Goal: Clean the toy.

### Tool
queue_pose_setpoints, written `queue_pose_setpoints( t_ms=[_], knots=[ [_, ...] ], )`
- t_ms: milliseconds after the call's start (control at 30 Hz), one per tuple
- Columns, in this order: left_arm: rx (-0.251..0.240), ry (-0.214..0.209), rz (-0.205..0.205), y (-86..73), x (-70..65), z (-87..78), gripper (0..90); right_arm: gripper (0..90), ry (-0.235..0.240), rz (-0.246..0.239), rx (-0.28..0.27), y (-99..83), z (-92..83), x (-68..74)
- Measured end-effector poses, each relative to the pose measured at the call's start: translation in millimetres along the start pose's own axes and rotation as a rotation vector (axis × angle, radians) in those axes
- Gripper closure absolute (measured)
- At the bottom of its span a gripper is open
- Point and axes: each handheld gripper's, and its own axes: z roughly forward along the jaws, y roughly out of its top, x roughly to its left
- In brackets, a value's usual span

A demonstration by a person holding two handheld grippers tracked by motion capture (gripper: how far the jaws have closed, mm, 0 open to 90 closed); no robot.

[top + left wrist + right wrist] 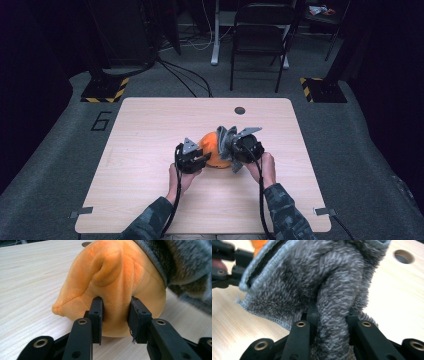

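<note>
High view: light wooden table (150, 150) with two handheld grippers meeting near its middle, forearms in patterned sleeves (285, 210) entering from the bottom edge. Between the grippers, an orange plush toy (212, 147) resting on the tabletop, partly draped by a grey fuzzy cloth (226, 136). Left gripper (196, 159) pressed against the near left side of the plush; right gripper (239, 150) just to the right of it, buried in the cloth. Beyond both grippers, a round hole (240, 110) in the tabletop, and farther back a dark folding chair (260, 35) on the grey floor.

Left gripper view: two black jaws rising from the bottom, pads set against the soft orange body on either side of a fold of plush, pinching it lightly, so gripping the toy. Plush directly ahead of the jaws and touching them, a rounded ear-like bump (106, 270) above them. Grey cloth hanging over the plush up and to the right of the jaws.

Right gripper view: jaws closed tight on a thick roll of the grey cloth (334, 302), which rises straight up from between the pads. A sliver of orange plush (259, 245) beyond, up and to the left, with the other gripper (224, 265) beside it. Table hole up and to the right.
</note>
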Motion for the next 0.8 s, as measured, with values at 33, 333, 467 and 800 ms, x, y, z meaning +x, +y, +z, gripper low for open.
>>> queue_pose_setpoints(
  t_ms=[33, 333, 467, 800],
  knots=[
    [-0.001, 0.003, 0.004, -0.3, 0.0, 0.1, 63.5, 74.0, -0.001, -0.003, 0.008, -2.3, 4.9, -1.0],
    [0.016, 0.050, 0.029, -1.0, 3.2, -0.9, 34.5, 74.2, 0.001, 0.030, 0.009, -9.9, 10.4, -13.8],
    [-0.002, 0.017, 0.067, -4.1, 2.9, 6.1, 44.3, 74.2, -0.003, 0.032, 0.015, -9.3, 10.6, -11.7],
    [-0.003, 0.023, 0.122, -3.7, -6.4, 7.2, 72.6, 74.5, -0.021, 0.013, -0.025, 1.1, -7.3, -11.5]
  ],
)
